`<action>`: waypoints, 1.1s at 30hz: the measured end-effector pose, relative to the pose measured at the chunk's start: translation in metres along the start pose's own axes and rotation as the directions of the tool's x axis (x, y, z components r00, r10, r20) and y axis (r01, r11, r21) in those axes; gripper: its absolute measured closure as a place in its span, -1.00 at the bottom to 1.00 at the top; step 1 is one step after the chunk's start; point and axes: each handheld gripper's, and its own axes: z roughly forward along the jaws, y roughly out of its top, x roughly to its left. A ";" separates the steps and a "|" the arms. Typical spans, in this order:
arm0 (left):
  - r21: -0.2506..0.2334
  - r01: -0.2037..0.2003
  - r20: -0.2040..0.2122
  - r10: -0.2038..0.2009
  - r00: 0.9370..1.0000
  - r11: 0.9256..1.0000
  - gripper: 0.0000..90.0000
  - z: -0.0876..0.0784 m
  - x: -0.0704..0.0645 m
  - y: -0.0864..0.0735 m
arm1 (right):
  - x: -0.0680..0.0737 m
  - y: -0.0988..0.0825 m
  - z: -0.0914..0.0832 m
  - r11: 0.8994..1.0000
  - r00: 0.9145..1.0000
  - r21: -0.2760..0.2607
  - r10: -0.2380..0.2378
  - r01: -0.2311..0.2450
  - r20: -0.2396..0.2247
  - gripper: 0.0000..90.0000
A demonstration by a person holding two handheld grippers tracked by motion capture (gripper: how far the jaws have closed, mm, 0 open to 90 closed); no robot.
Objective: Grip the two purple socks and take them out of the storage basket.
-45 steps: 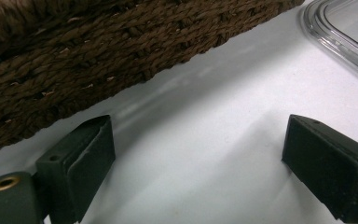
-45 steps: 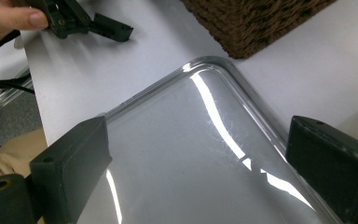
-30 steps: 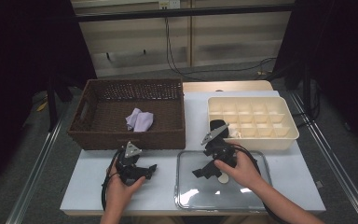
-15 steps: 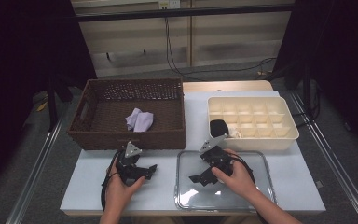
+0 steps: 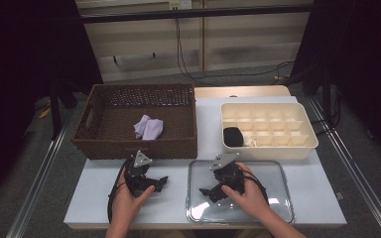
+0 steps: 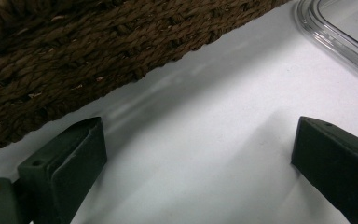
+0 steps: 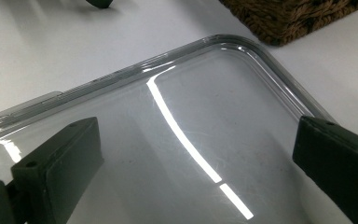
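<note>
left gripper (image 5: 151,182): jaws spread wide, and they've just been opening a touch more. nothing between them, just bare white table (image 6: 205,140). it sits low with the wicker basket (image 6: 98,51) wall just past its left jaw, so i'd guess it's parked out of the way.

right gripper (image 5: 217,191): jaws released too, wide apart with nothing pinched. it hangs over the clear lid (image 7: 205,140), angled down toward the lid's near-left corner.

clear lid: lies flat on the table under and ahead of the right jaws, its rounded corner and raised rim just beyond the tips. my guess is the rim is the only grabbable bit of something that flat, hence the low slanted approach.

compartment box (image 5: 297,141): cream tray well beyond the right jaws. a dark rolled thing (image 5: 232,136) sits in its near-left cell, something pale beside it.

basket: a pale lilac cloth (image 5: 149,127) lies inside, well apart from both jaws.

next, probably: nip the lid rim, then lift it onto the box. risk: slick plastic slipping out.
</note>
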 end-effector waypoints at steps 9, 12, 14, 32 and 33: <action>0.001 -0.001 0.001 0.001 1.000 1.000 -0.94 0.000 0.000 0.000 | 0.001 0.000 0.000 1.000 1.000 -0.004 0.004 -0.004 -0.003 -0.99; 0.000 0.001 0.002 -0.001 1.000 1.000 -0.94 0.000 0.000 0.000 | 0.001 0.000 0.000 1.000 1.000 -0.005 0.003 -0.003 -0.003 -0.99; 0.001 0.001 0.001 -0.001 1.000 1.000 -0.94 0.000 0.000 0.000 | 0.001 -0.001 0.000 1.000 1.000 -0.006 0.003 -0.003 -0.002 -0.99; 0.025 0.022 0.050 -0.023 0.998 0.999 -0.96 -0.006 0.002 0.007 | 0.001 -0.001 0.000 1.000 1.000 -0.005 0.003 -0.003 -0.002 -0.99; 0.017 0.030 0.057 -0.031 0.998 0.999 -0.96 -0.007 0.003 0.008 | 0.001 -0.001 0.000 1.000 1.000 -0.006 0.002 -0.002 -0.002 -0.99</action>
